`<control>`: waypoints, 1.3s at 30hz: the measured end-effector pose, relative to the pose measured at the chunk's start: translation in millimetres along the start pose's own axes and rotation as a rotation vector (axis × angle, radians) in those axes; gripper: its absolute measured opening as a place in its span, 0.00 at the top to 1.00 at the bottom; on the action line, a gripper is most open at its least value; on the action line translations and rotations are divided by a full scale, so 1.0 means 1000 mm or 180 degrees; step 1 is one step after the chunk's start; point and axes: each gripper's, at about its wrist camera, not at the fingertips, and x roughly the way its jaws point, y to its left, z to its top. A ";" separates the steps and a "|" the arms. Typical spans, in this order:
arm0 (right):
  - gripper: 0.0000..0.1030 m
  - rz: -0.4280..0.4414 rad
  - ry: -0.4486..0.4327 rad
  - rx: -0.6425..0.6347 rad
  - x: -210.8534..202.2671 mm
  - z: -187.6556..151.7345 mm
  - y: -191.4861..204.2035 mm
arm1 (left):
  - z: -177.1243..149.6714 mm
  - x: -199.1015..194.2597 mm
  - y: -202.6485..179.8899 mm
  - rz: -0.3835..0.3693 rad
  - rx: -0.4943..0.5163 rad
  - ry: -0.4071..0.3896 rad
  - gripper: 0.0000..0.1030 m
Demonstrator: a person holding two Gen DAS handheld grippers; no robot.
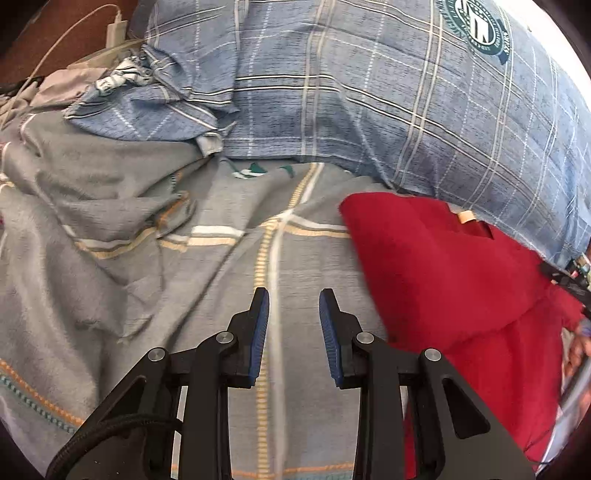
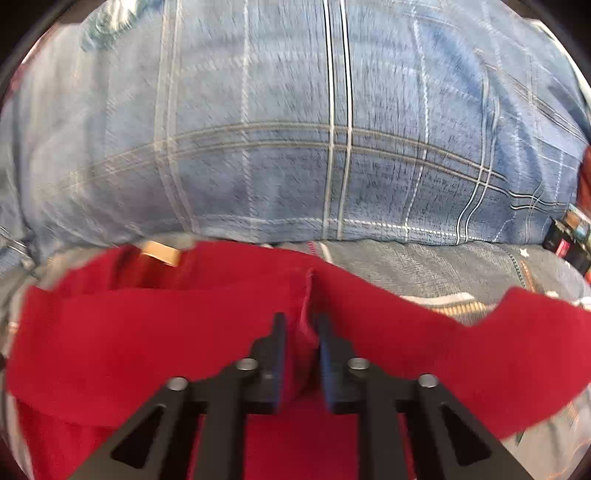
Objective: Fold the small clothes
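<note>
A small red garment lies on a grey plaid bedsheet, to the right in the left wrist view. It has a tan label near its far edge. My left gripper is open and empty, over the sheet just left of the garment. In the right wrist view my right gripper is shut on a pinched ridge of the red garment, lifting a fold of it. The tan label shows at the far left of the garment.
A big blue plaid pillow with a green round emblem lies right behind the garment; it fills the right wrist view. Rumpled bedding and a white charger with cable sit at the far left.
</note>
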 end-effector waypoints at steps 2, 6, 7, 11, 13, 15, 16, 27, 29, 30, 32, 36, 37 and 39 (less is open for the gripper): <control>0.42 0.0225 -0.0170 0.0009 -0.026 -0.008 0.016 | 0.000 -0.001 0.006 0.0056 -0.0024 -0.0002 0.73; 0.42 0.1457 0.0017 -0.0336 -0.065 -0.036 0.096 | 0.002 -0.006 0.021 0.0031 -0.0173 -0.0009 0.73; 0.42 0.1632 0.0089 -0.0387 -0.068 -0.043 0.109 | 0.002 -0.009 0.024 0.0027 -0.0207 -0.0028 0.73; 0.42 0.2079 0.0502 -0.0721 -0.059 -0.074 0.186 | 0.004 -0.014 0.032 0.0050 -0.0226 -0.0060 0.73; 0.42 0.1914 0.0426 -0.0742 -0.049 -0.075 0.215 | 0.004 -0.014 0.035 0.0008 -0.0259 -0.0042 0.73; 0.42 0.1865 0.0313 -0.0612 -0.036 -0.066 0.228 | 0.004 -0.015 0.038 0.0008 -0.0261 -0.0041 0.73; 0.42 0.1861 0.0285 -0.0554 -0.031 -0.060 0.236 | 0.004 -0.015 0.039 0.0022 -0.0263 -0.0040 0.73; 0.80 0.3051 0.0458 0.0443 -0.004 -0.010 0.239 | 0.010 -0.023 0.054 0.0011 -0.0392 -0.0106 0.73; 0.79 0.2849 0.0582 0.0210 0.003 -0.017 0.249 | 0.010 -0.021 0.052 0.0000 -0.0378 -0.0080 0.73; 0.79 0.2822 0.0765 0.0139 0.010 -0.023 0.254 | 0.010 -0.021 0.052 -0.0002 -0.0366 -0.0079 0.73; 0.77 0.2686 0.0985 0.0093 0.017 -0.033 0.254 | 0.010 -0.021 0.051 0.0005 -0.0345 -0.0087 0.73; 0.47 0.2633 0.0717 -0.0112 -0.016 -0.042 0.232 | 0.010 -0.022 0.053 -0.0029 -0.0346 -0.0072 0.73; 0.41 0.2610 0.0651 -0.0168 -0.025 -0.044 0.225 | 0.010 -0.022 0.053 -0.0031 -0.0353 -0.0063 0.73; 0.41 0.2421 0.0475 -0.0322 -0.049 -0.052 0.200 | 0.010 -0.021 0.053 -0.0043 -0.0379 -0.0044 0.73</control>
